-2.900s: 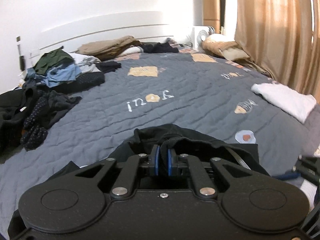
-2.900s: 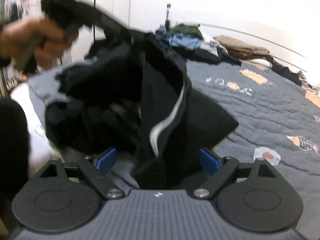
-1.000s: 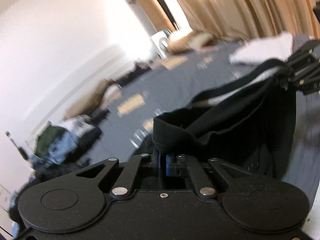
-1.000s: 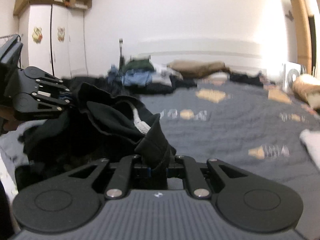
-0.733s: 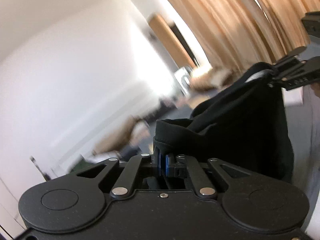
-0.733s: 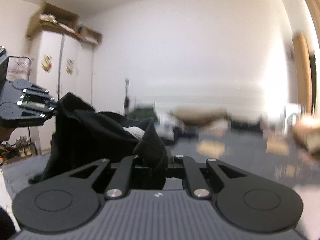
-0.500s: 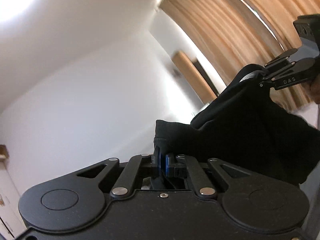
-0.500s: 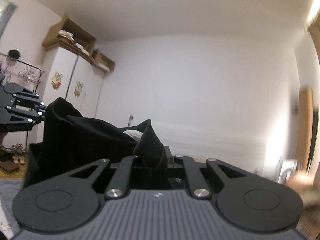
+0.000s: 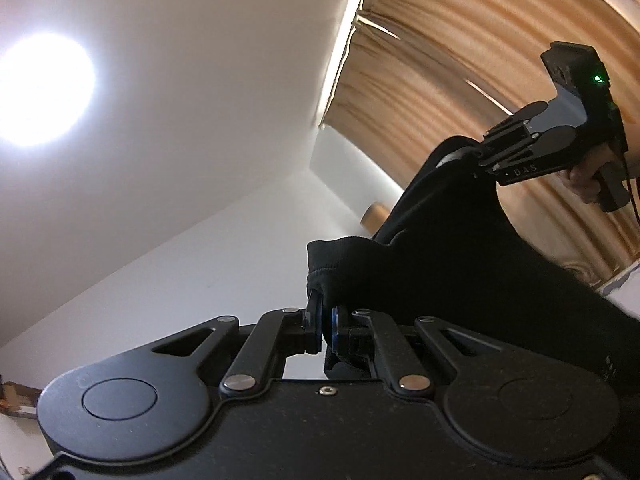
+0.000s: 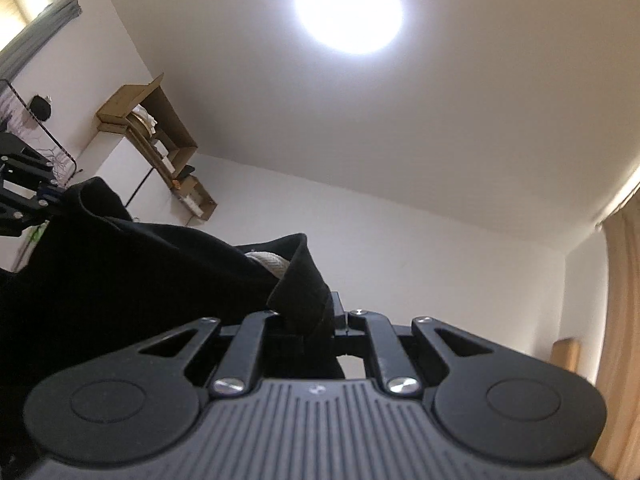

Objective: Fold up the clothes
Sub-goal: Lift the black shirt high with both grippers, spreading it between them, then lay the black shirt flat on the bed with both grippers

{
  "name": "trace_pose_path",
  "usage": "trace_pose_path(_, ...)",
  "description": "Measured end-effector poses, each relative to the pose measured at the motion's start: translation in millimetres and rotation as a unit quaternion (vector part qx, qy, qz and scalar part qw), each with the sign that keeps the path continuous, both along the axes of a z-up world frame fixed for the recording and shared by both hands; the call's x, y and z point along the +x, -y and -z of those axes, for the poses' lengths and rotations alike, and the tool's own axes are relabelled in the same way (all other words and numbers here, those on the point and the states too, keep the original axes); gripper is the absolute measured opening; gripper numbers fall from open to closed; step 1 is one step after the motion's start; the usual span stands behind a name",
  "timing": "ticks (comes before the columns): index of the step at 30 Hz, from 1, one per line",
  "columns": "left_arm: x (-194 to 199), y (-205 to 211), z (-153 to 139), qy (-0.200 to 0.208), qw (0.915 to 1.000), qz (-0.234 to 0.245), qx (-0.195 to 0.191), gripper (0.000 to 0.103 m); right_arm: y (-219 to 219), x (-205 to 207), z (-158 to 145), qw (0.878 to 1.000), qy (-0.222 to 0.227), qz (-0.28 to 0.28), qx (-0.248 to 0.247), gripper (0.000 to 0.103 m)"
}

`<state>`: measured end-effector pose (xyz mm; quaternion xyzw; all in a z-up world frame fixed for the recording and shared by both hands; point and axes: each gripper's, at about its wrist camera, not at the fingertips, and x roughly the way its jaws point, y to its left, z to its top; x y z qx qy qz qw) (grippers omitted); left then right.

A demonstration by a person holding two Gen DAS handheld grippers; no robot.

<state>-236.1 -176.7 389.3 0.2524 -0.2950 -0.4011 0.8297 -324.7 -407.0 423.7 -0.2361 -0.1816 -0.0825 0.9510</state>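
Note:
A black garment (image 9: 460,248) with a white drawstring hangs stretched in the air between both grippers. My left gripper (image 9: 325,320) is shut on one black edge of it. My right gripper (image 10: 316,320) is shut on another edge, next to the white cord (image 10: 268,262). The right gripper also shows in the left wrist view (image 9: 480,156), held by a hand at the upper right. The left gripper shows at the left edge of the right wrist view (image 10: 56,196). Both cameras tilt up at the ceiling; the bed is out of view.
A bright ceiling lamp (image 10: 348,10) is overhead. Tan curtains (image 9: 480,60) hang on the right. A white wardrobe with cardboard boxes on top (image 10: 160,128) stands at the left, beside a clothes rack (image 10: 36,136).
Both grippers have lifted the black garment high off the bed and tipped upward. The views swung from the bed to the walls and ceiling. Both stay shut on the garment.

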Motion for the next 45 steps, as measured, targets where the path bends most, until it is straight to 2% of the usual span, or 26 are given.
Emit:
trace_pose_path(4, 27, 26, 20, -0.033, 0.9994, 0.008, 0.004, 0.005, 4, 23, 7, 0.999, -0.017, 0.026, -0.012, 0.009)
trace_pose_path(7, 72, 55, 40, -0.077, 0.9969, 0.003, 0.018, 0.005, 15, 68, 26, 0.997, -0.059, 0.044, -0.007, 0.009)
trace_pose_path(11, 143, 105, 74, -0.138, 0.9893, -0.018, 0.043, 0.005, 54, 154, 59, 0.989, -0.134, 0.066, 0.018, 0.009)
trace_pose_path(16, 248, 186, 147, -0.214, 0.9696, -0.07, 0.096, 0.005, 99, 289, 137, 0.969, -0.219, 0.104, 0.051, 0.01)
trace_pose_path(18, 293, 212, 184, -0.257, 0.9557, -0.089, 0.112, 0.005, 110, 338, 173, 0.959, -0.251, 0.109, 0.071, 0.01)
trace_pose_path(21, 359, 243, 249, -0.32, 0.9285, -0.126, 0.139, 0.005, 129, 398, 234, 0.938, -0.308, 0.103, 0.118, 0.01)
trace_pose_path(23, 397, 260, 295, -0.367, 0.905, -0.153, 0.151, 0.005, 136, 433, 277, 0.922, -0.344, 0.101, 0.143, 0.011)
trace_pose_path(24, 412, 265, 316, -0.39, 0.8927, -0.167, 0.153, 0.008, 136, 448, 298, 0.916, -0.359, 0.103, 0.148, 0.012)
trace_pose_path(27, 441, 248, 361, -0.437, 0.8615, -0.203, 0.16, 0.009, 137, 479, 354, 0.897, -0.389, 0.125, 0.168, 0.014)
trace_pose_path(28, 447, 248, 369, -0.453, 0.8516, -0.209, 0.161, 0.014, 135, 489, 370, 0.891, -0.395, 0.139, 0.177, 0.014)
trace_pose_path(29, 447, 243, 374, -0.463, 0.8456, -0.213, 0.158, 0.017, 133, 497, 382, 0.886, -0.4, 0.144, 0.186, 0.016)
trace_pose_path(30, 446, 224, 373, -0.464, 0.8474, -0.209, 0.151, 0.024, 133, 503, 393, 0.881, -0.405, 0.15, 0.192, 0.018)
trace_pose_path(31, 445, 204, 372, -0.465, 0.8493, -0.204, 0.144, 0.038, 133, 503, 401, 0.879, -0.409, 0.154, 0.19, 0.021)
trace_pose_path(32, 443, 187, 372, -0.465, 0.8513, -0.2, 0.136, 0.047, 132, 505, 404, 0.88, -0.409, 0.156, 0.184, 0.023)
trace_pose_path(33, 439, 175, 373, -0.464, 0.8537, -0.198, 0.128, 0.065, 137, 498, 409, 0.882, -0.403, 0.158, 0.185, 0.024)
trace_pose_path(34, 433, 163, 373, -0.465, 0.8556, -0.195, 0.117, 0.068, 141, 493, 409, 0.884, -0.395, 0.157, 0.193, 0.029)
trace_pose_path(36, 415, 131, 377, -0.484, 0.8518, -0.187, 0.072, 0.068, 151, 479, 404, 0.884, -0.379, 0.148, 0.228, 0.041)
trace_pose_path(39, 385, 93, 371, -0.515, 0.8386, -0.177, 0.013, 0.068, 165, 442, 391, 0.887, -0.339, 0.133, 0.284, 0.057)
trace_pose_path(41, 368, 74, 372, -0.529, 0.8292, -0.178, -0.019, 0.068, 167, 409, 382, 0.888, -0.311, 0.134, 0.311, 0.078)
trace_pose_path(43, 352, 57, 372, -0.541, 0.8185, -0.184, -0.057, 0.068, 167, 374, 377, 0.888, -0.283, 0.138, 0.335, 0.082)
trace_pose_path(45, 346, 44, 378, -0.556, 0.8042, -0.187, -0.093, 0.068, 160, 342, 374, 0.886, -0.275, 0.131, 0.348, 0.085)
